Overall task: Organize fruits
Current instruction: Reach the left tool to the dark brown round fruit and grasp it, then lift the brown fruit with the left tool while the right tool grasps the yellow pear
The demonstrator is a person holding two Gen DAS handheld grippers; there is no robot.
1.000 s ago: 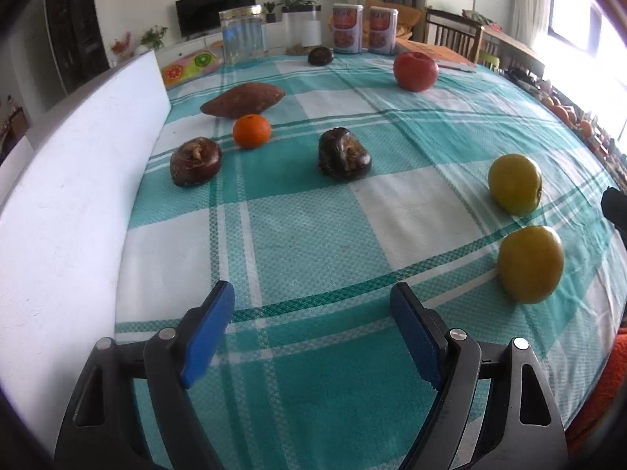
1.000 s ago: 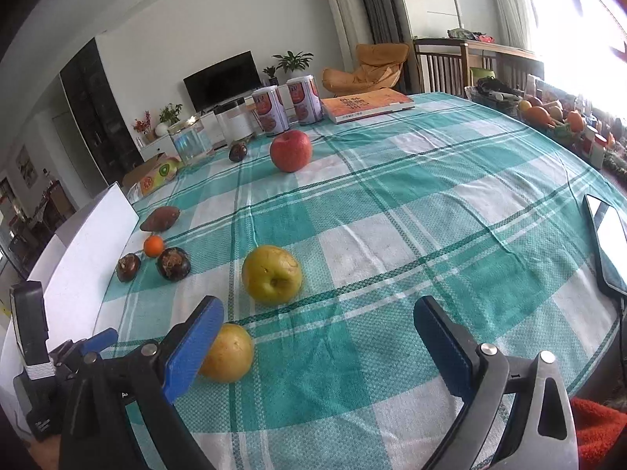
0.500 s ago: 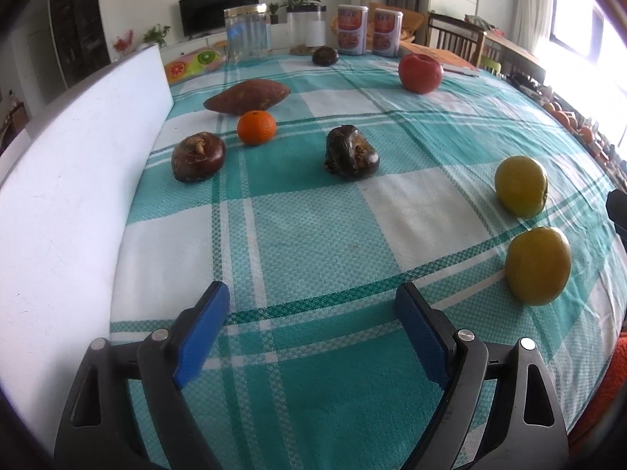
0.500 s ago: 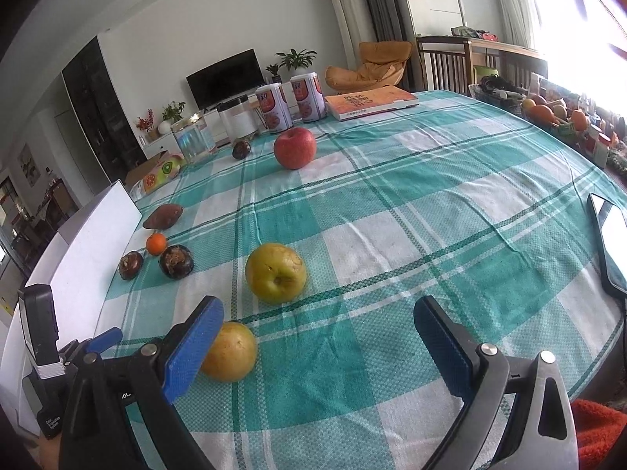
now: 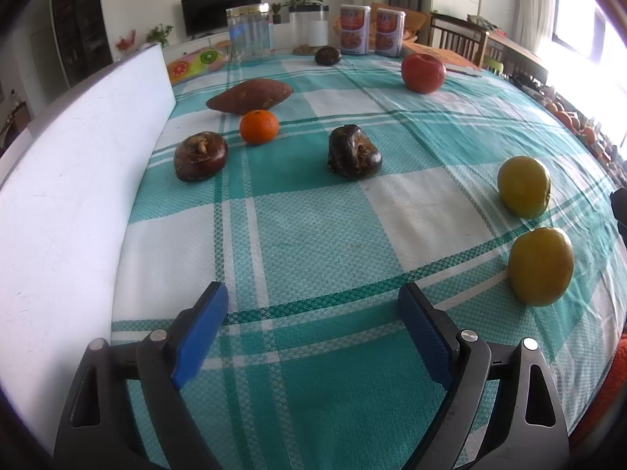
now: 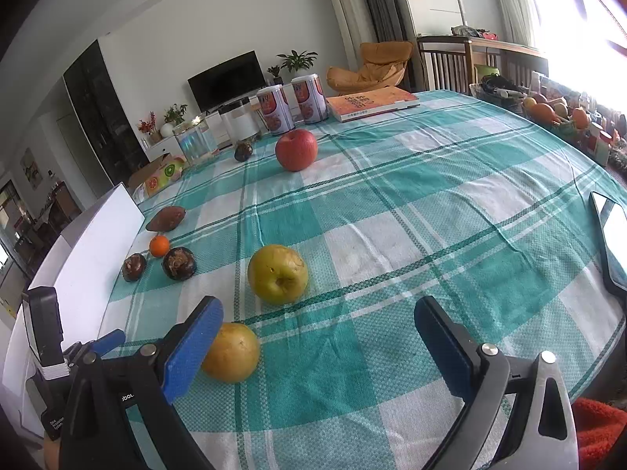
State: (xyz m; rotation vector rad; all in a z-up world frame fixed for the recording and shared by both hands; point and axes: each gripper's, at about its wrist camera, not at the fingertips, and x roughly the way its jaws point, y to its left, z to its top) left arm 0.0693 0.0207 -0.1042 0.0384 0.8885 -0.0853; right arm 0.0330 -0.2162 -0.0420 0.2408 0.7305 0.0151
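Checked teal cloth covers the surface (image 5: 313, 235), fruit scattered, none grouped, so sorting seems barely begun. Left hand-held gripper (image 5: 313, 329) is opening over bare cloth, grasping nothing; right hand-held gripper (image 6: 317, 348) gapes empty. Beside its left finger lies a yellow, possibly bruised pear (image 6: 232, 351).

On the tablecloth (image 5: 313, 235), the orange (image 5: 259, 127) lies between the sweet potato (image 5: 250, 96) behind and a water chestnut (image 5: 200, 155) in front.
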